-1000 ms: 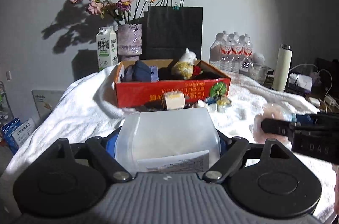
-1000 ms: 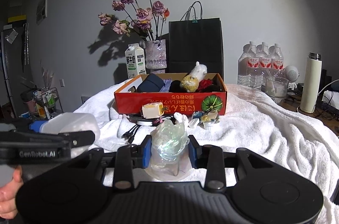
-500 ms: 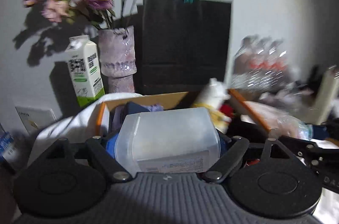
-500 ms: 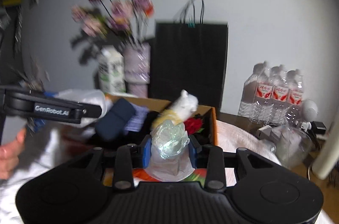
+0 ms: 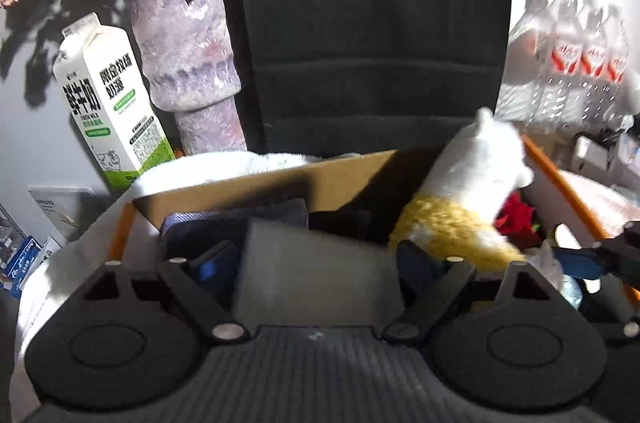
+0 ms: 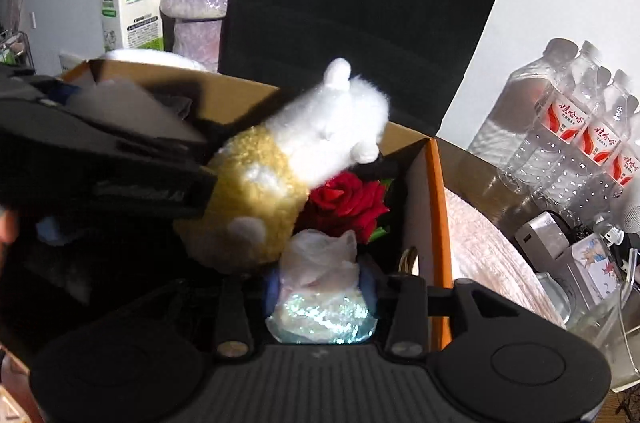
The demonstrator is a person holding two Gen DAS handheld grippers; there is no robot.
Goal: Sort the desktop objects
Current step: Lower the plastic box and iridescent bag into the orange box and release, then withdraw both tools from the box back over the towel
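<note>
Both grippers hang over the orange-rimmed cardboard box (image 5: pixel 240 191) (image 6: pixel 436 203). My left gripper (image 5: pixel 316 255) has its jaws opening; the translucent plastic container (image 5: pixel 316 279) sits blurred between them, with a gap at the left blue pad (image 5: pixel 212 267). My right gripper (image 6: pixel 320 283) is also opening, but its blue pads still touch the crumpled clear plastic bag (image 6: pixel 320 287). In the box lie a white-and-yellow plush toy (image 5: pixel 472 191) (image 6: pixel 300 159), a red rose (image 6: pixel 344 199) and a dark blue item (image 5: pixel 192 227). The left gripper (image 6: pixel 100 163) fills the left of the right wrist view.
Behind the box stand a milk carton (image 5: pixel 104 95), a purple vase (image 5: pixel 188 43) with dried roses and a black paper bag (image 5: pixel 376 23). Water bottles (image 6: pixel 580 127) and small electronics (image 6: pixel 540 235) crowd the right. A white towel (image 5: pixel 224 163) covers the table.
Both grippers have travelled from the front of the table to above the box and tipped downward. The left jaws have widened off the container; the right jaws have widened slightly around the bag.
</note>
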